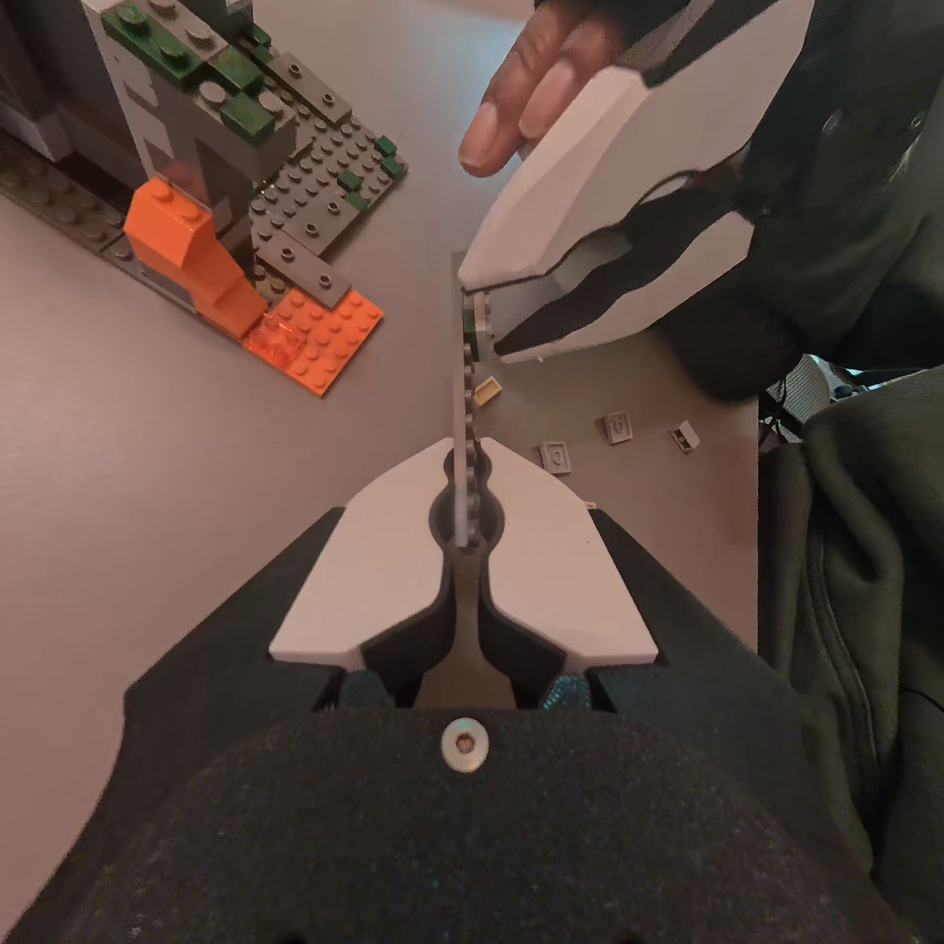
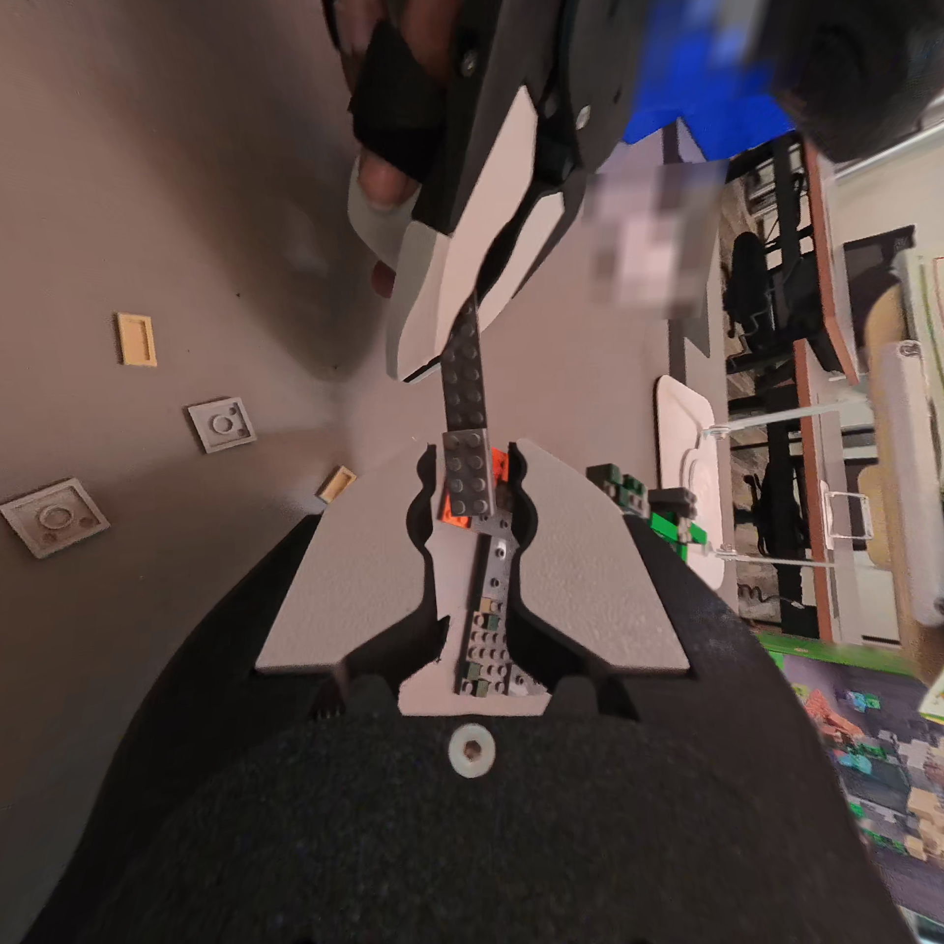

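**Two grippers meet on one long dark plate**

Two-handed hold, seen on edge from the left wrist view. The left gripper (image 1: pixel 466 459) has its fingers pressed together on the near end of a long dark grey studded plate (image 1: pixel 462 408), which stands on edge above the table (image 1: pixel 153 485) and runs straight ahead. At its far end sits a shorter grey plate (image 2: pixel 470 475), stacked on the studs.

The right gripper (image 2: pixel 470 459) straddles that stacked end with its fingers spread. The right wrist view shows a slit of room on each side between pad and plate edge, so the pads are not pressing. A hand (image 1: pixel 521 102) shows behind this gripper.

Edges and room:
- Left of the held plate, a wide bare strip of table lies between the left gripper and the brick model (image 1: pixel 204 153).
- The model's orange base plate (image 1: pixel 327 332) has its corner nearest the held plate, but apart from it.
- Right of the plate lie loose pieces: a tan tile (image 1: pixel 488 394) just beside the plate's line, then three grey tiles (image 1: pixel 618 426) farther out.
- The table edge (image 1: pixel 757 511) runs near the outermost tile. A dark green garment (image 1: pixel 868 562) hangs past it.
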Demonstrator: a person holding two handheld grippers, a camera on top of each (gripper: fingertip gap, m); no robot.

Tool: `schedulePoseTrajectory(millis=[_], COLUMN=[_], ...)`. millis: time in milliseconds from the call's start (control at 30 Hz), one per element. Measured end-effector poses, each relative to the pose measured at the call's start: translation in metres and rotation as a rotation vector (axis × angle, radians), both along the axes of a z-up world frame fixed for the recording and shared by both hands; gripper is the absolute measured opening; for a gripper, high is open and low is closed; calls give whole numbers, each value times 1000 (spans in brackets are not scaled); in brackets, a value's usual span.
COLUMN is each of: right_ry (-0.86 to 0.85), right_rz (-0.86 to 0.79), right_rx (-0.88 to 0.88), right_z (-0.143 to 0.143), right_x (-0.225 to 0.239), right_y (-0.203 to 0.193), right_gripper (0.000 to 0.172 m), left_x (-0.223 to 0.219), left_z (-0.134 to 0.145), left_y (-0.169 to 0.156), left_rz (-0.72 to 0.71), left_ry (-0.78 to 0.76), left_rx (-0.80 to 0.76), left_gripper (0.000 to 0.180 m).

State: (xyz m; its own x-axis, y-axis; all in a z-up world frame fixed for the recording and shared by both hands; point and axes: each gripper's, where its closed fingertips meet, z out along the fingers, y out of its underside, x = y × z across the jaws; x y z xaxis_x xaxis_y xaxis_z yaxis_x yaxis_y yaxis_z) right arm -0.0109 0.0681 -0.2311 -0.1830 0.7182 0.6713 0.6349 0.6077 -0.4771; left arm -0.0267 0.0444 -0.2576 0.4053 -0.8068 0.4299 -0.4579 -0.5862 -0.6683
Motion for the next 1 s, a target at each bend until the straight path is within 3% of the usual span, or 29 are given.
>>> schedulePoseTrajectory(millis=[167,300,400,500,600,667,1000], right_ry=[-83,-46,28,126,147,137,79], right_rz=[-34,-47,-87,-112,-132,-136,-209], right_rx=[78,116,86,-4,8,16,223], right_z=[-16,-11,0,11,14,11,8], right_x=[2,-1,-1,-3,-6,-8,-9], right_y=[10,15,21,22,23,22,36], right_gripper=[24,18,17,17,17,17,18], left_x=[0,0,2,7,12,10,6], left_z=[1,5,23,42,55,52,43], left_y=[-2,1,10,16,21,25,41], left_rz=[-10,7,39,61,102,128,297], left_ry=[-2,-27,-119,-221,-305,-288,-294], left_rx=[-7,0,86,172,196,188,73], left_gripper=[3,3,4,20,20,10,5])
